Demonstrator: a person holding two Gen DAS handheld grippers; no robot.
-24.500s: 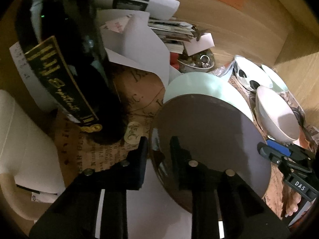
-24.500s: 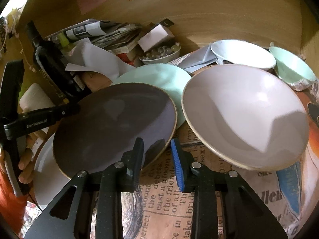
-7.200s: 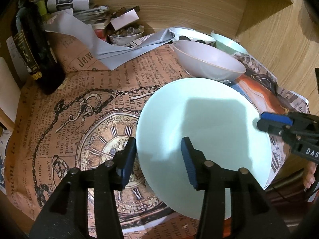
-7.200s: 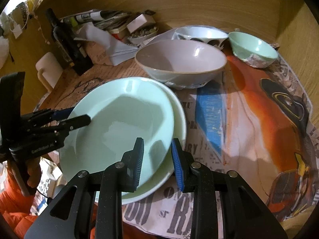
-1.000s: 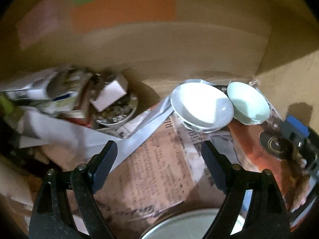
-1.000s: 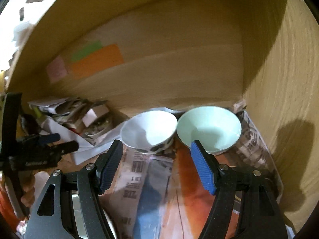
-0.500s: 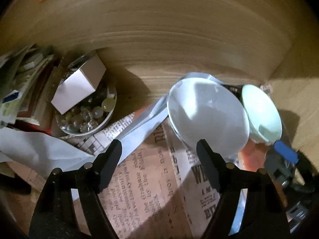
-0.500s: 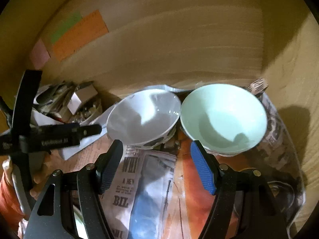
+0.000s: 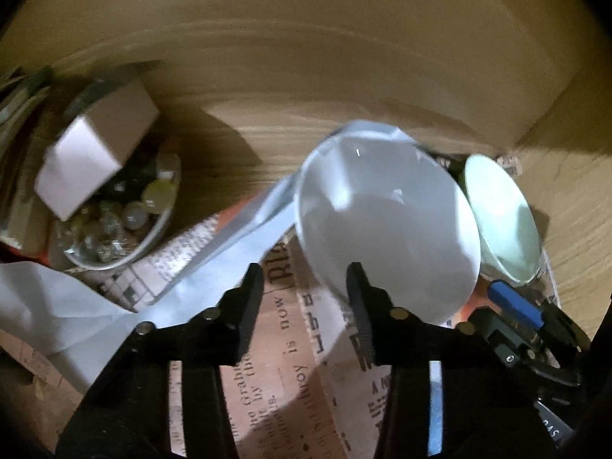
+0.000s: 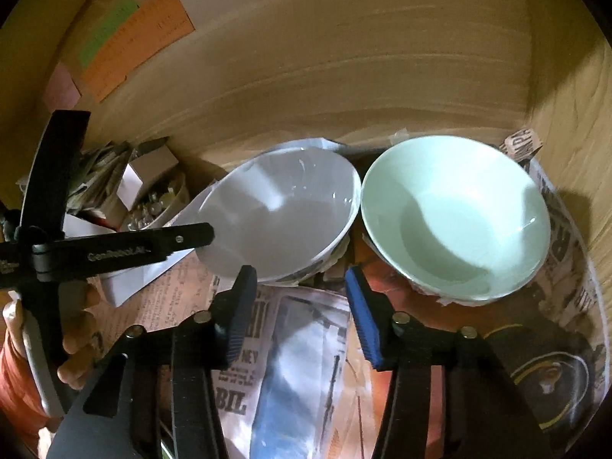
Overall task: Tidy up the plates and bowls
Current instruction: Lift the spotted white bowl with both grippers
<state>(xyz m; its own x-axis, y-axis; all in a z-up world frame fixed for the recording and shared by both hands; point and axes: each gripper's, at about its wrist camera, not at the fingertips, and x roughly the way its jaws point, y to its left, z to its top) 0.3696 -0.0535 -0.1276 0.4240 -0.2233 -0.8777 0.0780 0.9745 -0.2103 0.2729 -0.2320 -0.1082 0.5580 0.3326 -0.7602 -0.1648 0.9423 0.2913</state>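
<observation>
Both tools hang over the newspaper (image 10: 302, 348), jaws narrowing with nothing pinched: the left gripper (image 9: 306, 294) at the near rim of the white bowl (image 9: 386, 229), the right gripper (image 10: 300, 298) short of the green bowl (image 10: 455, 214). The bowls sit side by side against the wooden wall (image 10: 344, 76), apparently still to be gathered.

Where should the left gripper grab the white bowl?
On the near rim of the white bowl, coming from above with one finger inside: thin flared wall, open top. The left gripper is closing with its fingers astride that rim; mint bowl crowds the far side.
</observation>
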